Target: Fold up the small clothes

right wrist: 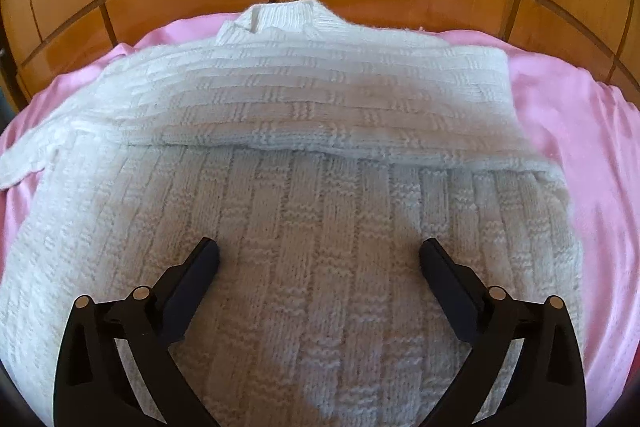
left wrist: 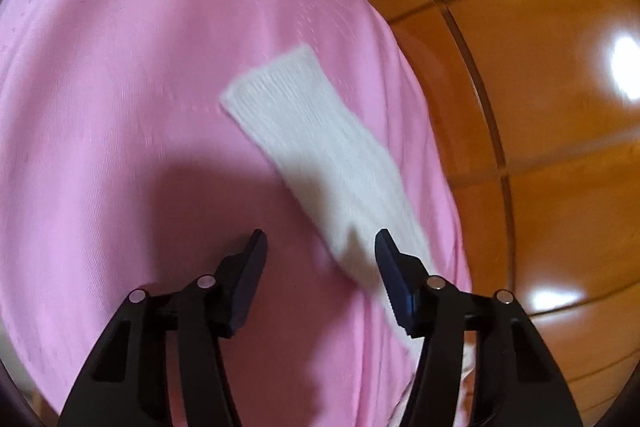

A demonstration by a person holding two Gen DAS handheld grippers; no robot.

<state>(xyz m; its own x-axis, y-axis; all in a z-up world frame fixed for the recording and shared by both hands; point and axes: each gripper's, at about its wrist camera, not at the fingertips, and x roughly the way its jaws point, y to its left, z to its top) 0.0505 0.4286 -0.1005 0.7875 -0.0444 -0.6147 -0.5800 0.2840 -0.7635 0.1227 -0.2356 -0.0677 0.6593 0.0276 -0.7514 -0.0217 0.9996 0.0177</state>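
left gripper (left wrist: 320,247): released, over sleeve (left wrist: 316,155) at centre | right gripper (right wrist: 320,255): released wide, over sweater (right wrist: 304,195) on pink sheet (right wrist: 580,131)

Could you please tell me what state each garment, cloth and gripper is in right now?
white sweater: partly folded, top flap laid over body.
sleeve: flat, stretched out on the pink cloth.
pink cloth: spread under the sweater.
left gripper: open, empty.
right gripper: open wide, empty.
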